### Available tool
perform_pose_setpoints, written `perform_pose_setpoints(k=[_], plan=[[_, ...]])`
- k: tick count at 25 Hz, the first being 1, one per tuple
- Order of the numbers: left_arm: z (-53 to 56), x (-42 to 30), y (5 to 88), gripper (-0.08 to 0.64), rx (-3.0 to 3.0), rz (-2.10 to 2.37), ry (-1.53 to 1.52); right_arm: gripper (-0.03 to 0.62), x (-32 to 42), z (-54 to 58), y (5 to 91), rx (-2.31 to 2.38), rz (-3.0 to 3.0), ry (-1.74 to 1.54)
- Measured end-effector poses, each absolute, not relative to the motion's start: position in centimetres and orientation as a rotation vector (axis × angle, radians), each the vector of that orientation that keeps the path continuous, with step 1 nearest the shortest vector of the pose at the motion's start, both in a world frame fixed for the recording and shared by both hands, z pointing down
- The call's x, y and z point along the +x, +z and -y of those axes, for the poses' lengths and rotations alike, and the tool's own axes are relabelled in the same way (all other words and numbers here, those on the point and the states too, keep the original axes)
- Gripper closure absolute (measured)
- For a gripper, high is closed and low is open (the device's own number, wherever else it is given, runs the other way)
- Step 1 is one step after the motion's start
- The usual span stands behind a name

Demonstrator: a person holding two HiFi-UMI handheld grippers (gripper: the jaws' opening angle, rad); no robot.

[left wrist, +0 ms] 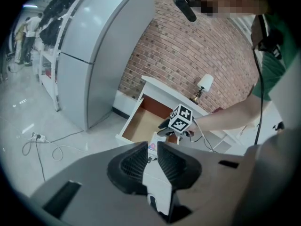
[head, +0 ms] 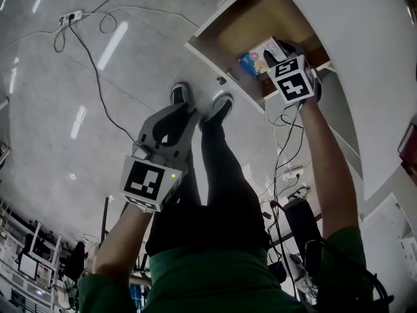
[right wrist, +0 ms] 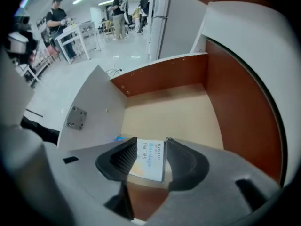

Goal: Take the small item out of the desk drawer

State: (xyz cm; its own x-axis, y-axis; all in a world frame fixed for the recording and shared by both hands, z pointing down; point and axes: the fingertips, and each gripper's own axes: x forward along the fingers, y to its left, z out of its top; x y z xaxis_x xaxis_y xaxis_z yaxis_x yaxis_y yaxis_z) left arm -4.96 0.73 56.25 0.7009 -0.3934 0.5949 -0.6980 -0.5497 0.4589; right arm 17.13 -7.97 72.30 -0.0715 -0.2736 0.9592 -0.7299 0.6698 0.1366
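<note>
- Head view, upper right of frame: the drawer (head: 247, 25) is standing pulled out from the white desk (head: 365, 64), so I am judging the opening step done.
- The right gripper (head: 276, 49) is pointing steeply down into that drawer. In the right gripper view its jaws are standing wide apart and straddling the small box, with the pads not appearing to press on it.
- The left gripper (head: 186, 108) is hanging at centre left over the floor. Its jaws are sitting a narrow slit apart and carrying nothing.
- The small box (head: 255, 60) is lying flat on the drawer bottom near the white front panel, between the right jaws and not yet lifted.
- By my reading, what is remaining is closing on the box, raising it and bringing it clear of the drawer.
- Hard to make out: in the head view the marker cube is covering the jaw tips and part of the box. In the right gripper view the jaws are hiding the box's near edge, so I cannot rule out light contact at one pad.
</note>
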Motion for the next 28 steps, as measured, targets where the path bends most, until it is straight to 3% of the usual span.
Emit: perform_pose_setpoints(k=[14,20,28], plan=[[1.2,-9.5,57.6,0.503,2.127,0.892,0.542,0.385,17.5,9.2,77.1,0.586,1.447,0.45],[1.5,-10.1,57.5,0.503,2.11,0.908,0.521,0.397,14.8,6.5,77.1,0.079,1.508,0.125],[1.0,-11.3,57.7,0.503,2.066,0.958,0.483,0.396,15.2,4.4,79.7,-0.306,1.334,-0.011]])
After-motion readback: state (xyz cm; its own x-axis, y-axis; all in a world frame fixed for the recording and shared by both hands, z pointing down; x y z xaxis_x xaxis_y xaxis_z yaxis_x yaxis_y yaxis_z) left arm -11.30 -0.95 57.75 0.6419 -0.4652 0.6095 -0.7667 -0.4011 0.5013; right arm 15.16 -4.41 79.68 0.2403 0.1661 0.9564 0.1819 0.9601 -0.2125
